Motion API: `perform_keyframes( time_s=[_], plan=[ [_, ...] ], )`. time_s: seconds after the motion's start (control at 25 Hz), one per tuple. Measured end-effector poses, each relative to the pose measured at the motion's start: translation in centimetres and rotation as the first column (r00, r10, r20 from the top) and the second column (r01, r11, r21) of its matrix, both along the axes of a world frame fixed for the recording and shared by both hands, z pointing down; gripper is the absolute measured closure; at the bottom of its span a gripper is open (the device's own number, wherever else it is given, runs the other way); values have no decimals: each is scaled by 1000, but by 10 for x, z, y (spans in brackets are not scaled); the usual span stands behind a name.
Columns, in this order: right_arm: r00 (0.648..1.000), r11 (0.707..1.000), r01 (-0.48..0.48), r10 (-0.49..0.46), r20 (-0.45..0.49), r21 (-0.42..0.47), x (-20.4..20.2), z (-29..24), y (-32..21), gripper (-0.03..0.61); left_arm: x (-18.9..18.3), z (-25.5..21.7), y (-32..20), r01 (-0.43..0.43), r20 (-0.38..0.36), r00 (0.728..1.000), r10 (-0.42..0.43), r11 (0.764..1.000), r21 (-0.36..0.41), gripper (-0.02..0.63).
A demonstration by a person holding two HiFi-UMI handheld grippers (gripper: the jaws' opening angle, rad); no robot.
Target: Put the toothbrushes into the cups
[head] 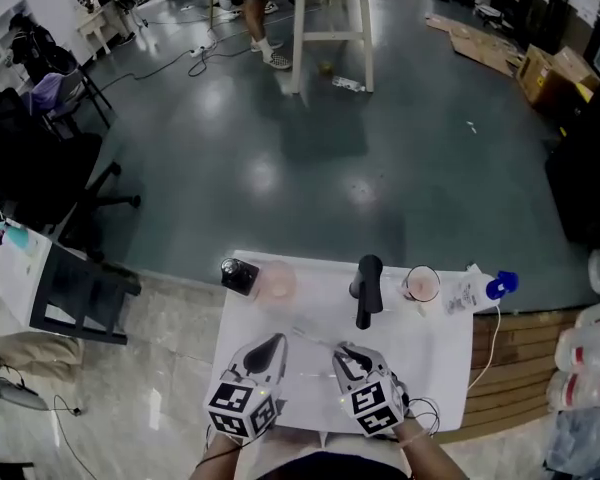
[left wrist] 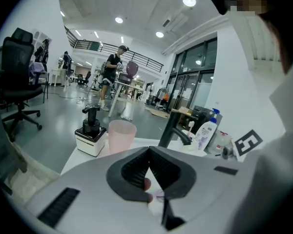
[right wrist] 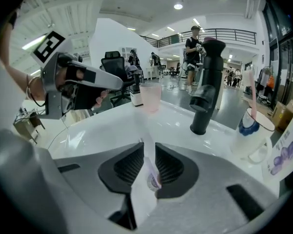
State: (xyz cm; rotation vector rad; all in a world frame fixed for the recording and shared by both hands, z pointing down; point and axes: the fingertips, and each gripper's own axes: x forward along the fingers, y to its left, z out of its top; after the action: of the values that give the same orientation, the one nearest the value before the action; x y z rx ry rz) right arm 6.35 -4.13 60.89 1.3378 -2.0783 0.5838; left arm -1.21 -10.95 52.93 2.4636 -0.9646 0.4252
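At the far left of the white surface (head: 440, 368) stood a soap dispenser (head: 238, 275) with a black pump, and just beside it an empty pink cup (head: 277, 283).

In front of these, nearer the person, the left tongs (head: 276, 340) hung low over the surface with their ribbed pads (left wrist: 136, 167) brought together. A small pink and clear bit (left wrist: 155, 195) showed at the root of the pads, but I could not tell what it was or whether it was pinched.

A little to the right, apart from the left pair, the right tongs (head: 339, 349) were closed on a pale, flat, translucent toothbrush (right wrist: 142, 199). It ran lengthwise between the pads, with its narrow end poking out ahead over the surface. It was nowhere near either cup.

Beyond the right tongs rose a black faucet (head: 368, 288). To its right stood a white mug (head: 421, 285) with a pink toothbrush (right wrist: 253, 96) upright inside it. Just past the mug was a white lotion bottle (head: 472, 291) with a blue pump, close to the right-hand edge. A thin white cord (head: 495, 340) trailed down that same edge.
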Motion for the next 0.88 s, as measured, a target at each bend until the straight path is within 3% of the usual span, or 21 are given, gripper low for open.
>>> perform_keyframes(
  time_s=[0.88],
  plan=[
    [974, 983, 123, -147, -173, -140, -37, 69, -18, 529, -62, 38, -17, 14, 55, 998, -9, 996, -83, 609]
  ],
)
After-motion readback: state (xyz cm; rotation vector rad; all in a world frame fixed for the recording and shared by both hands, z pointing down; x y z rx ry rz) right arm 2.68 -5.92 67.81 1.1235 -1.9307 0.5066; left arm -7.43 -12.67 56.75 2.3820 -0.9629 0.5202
